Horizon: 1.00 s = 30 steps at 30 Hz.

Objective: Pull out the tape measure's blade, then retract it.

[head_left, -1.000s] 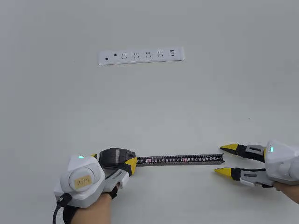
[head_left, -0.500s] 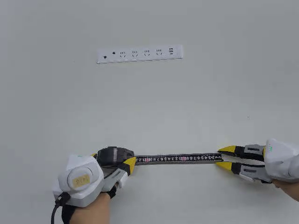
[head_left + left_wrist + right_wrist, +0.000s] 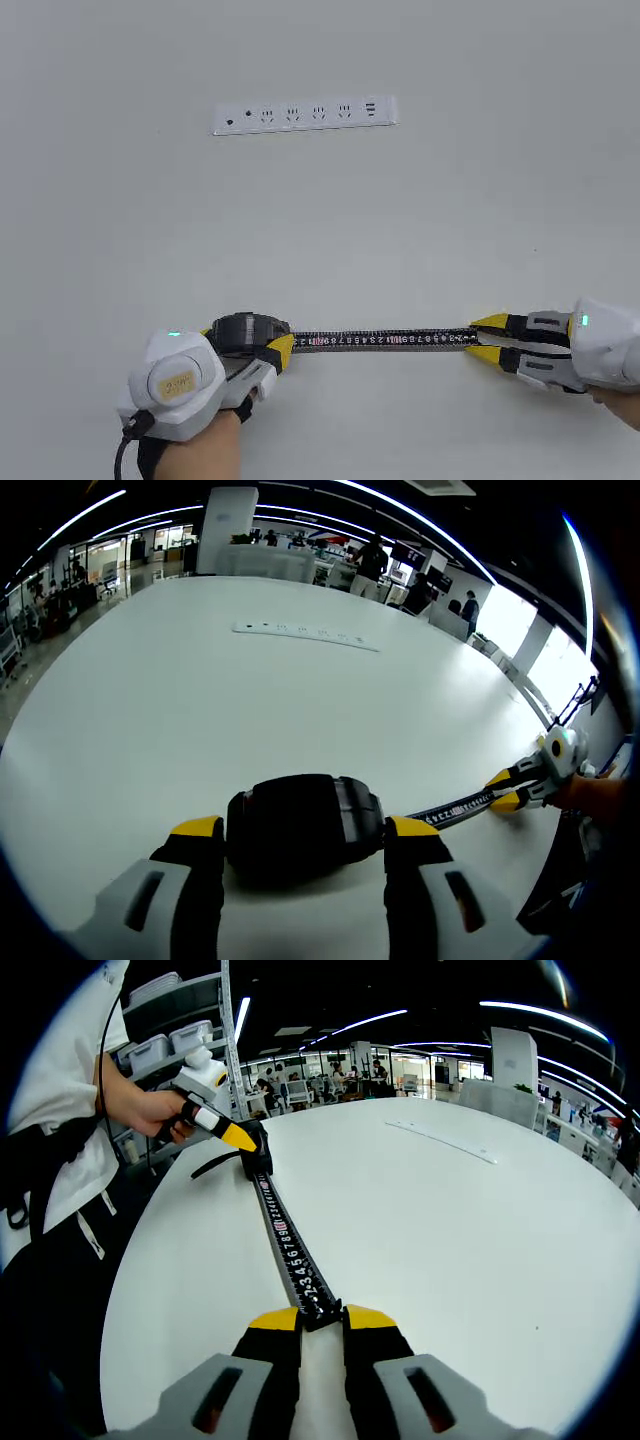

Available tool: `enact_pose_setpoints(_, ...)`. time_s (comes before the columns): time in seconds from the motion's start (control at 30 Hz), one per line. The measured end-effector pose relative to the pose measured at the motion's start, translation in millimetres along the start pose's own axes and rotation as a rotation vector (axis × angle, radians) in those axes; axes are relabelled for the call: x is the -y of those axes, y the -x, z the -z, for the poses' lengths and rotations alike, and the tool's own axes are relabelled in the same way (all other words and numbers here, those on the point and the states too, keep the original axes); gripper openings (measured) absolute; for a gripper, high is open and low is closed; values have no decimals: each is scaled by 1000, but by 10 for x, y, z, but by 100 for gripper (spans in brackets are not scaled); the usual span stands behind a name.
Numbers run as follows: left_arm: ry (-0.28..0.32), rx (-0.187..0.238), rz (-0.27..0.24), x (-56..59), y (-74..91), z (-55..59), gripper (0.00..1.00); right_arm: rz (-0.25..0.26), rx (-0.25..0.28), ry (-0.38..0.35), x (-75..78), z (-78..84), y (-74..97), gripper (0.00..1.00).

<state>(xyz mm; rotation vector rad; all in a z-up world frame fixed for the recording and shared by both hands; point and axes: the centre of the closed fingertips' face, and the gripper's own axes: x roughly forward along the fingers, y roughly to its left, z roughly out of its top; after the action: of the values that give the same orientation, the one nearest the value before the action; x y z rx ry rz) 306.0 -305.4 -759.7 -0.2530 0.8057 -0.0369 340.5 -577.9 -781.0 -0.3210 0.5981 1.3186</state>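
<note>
White workbench (image 3: 320,230): left gripper (image 3: 243,345) clamps the black rounded tape-measure case (image 3: 305,820), right gripper (image 3: 487,338) narrowly pinches the tip of its extended black numbered steel blade (image 3: 385,340), lying along the surface; a weak pinch would likely let the sprung blade snap back uncontrolled.

An open-plan office or lab hall; ceiling light strips (image 3: 530,1012) at twelve o'clock; shelving with storage bins (image 3: 188,1035) at ten; distant desks (image 3: 300,1090); broad white worktable (image 3: 470,1260).
</note>
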Motion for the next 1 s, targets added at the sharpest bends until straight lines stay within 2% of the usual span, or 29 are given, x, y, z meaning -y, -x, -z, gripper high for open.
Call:
enact_pose_setpoints(0.47,9,-8,-24,-17,-11,-2,61,0,4,2,-13,13,-31,14)
enact_pose_setpoints(0.57,20,-8,-29,-15,-10,-6,61,-2,2,22,-24,12,-29,14)
enact_pose_setpoints(1.0,25,-24,-40,-19,-2,-1,59,-22,16,34,-76,8,-37,13)
